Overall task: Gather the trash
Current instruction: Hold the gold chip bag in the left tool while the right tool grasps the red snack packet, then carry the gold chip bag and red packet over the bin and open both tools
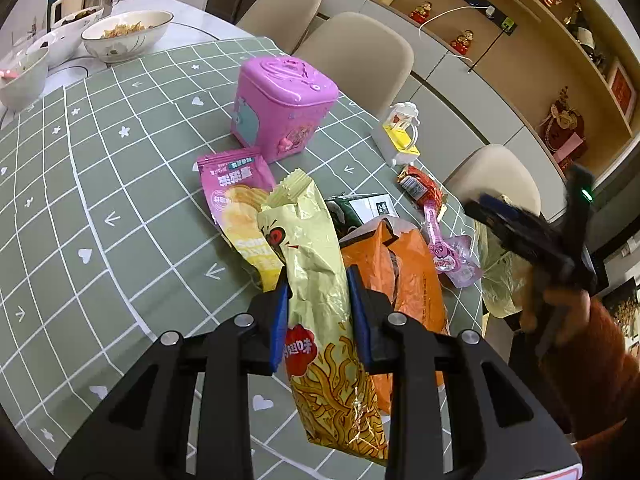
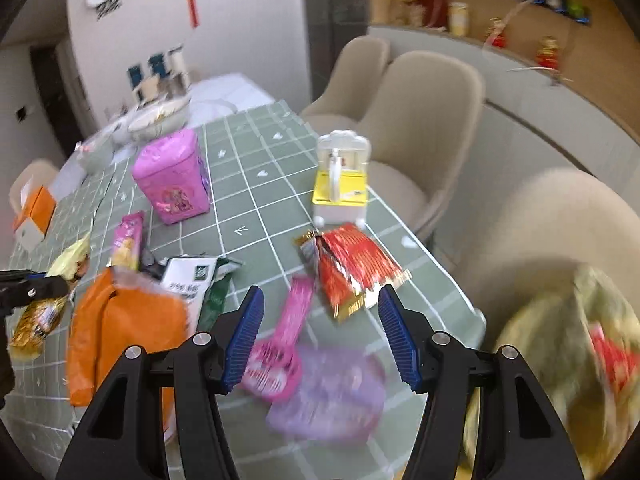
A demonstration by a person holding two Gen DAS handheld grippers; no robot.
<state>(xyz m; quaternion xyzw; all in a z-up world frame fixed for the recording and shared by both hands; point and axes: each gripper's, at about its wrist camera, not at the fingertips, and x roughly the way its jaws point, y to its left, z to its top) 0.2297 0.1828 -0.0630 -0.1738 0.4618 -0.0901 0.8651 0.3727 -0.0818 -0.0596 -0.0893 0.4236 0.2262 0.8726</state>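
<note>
Gold noodle-snack wrapper (image 1: 320, 280) sits clamped in the left gripper (image 1: 318, 312) at lower centre; the right gripper (image 2: 320, 336) hangs apart over a pink wrapper (image 2: 280, 344).

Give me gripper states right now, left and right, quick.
Left gripper: shut on the gold noodle-snack bag.
Right gripper: open, holding nothing, above the pink wrapper on the table.

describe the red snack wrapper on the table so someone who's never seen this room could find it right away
Start at the green checked tablecloth and go to the edge nearest the beige chairs, where a small white and yellow toy stand sits. The red wrapper lies just in front of that stand. It is the only red packet, crinkled foil with gold edges, apart from the pink wrappers beside it.
</note>
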